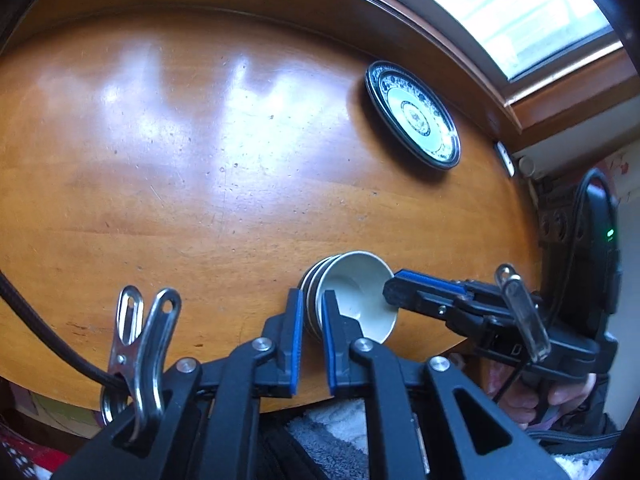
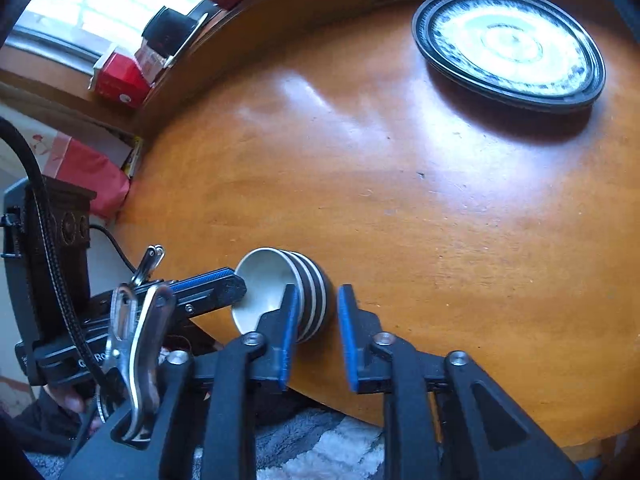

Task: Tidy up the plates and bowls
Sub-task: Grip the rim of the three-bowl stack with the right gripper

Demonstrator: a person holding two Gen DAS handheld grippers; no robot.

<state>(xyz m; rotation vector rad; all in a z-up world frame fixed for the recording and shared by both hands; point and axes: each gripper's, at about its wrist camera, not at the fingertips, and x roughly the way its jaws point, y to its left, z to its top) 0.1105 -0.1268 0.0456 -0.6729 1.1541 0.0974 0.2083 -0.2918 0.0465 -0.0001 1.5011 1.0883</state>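
Observation:
A small stack of nested bowls (image 1: 356, 292), pale inside and dark with pale stripes outside, lies tilted on its side near the table's front edge. My left gripper (image 1: 313, 302) is shut on the stack's wall, one pad inside the top bowl and one outside. My right gripper (image 2: 316, 294) straddles the opposite wall of the bowls (image 2: 308, 292). Its left pad is inside the bowl and its right pad stands clear of the outer side, so it is open. Each gripper also shows in the other's view: the right gripper (image 1: 390, 290) and the left gripper (image 2: 240, 286). Blue-and-white plates (image 1: 414, 114) (image 2: 508, 46) are stacked farther back.
The round wooden table (image 1: 180, 160) has a raised rim along its far side. A window and red boxes (image 2: 120, 80) lie beyond it. A grey fluffy cloth (image 2: 320, 448) lies below the near edge. A hand (image 1: 520, 396) holds the right gripper's handle.

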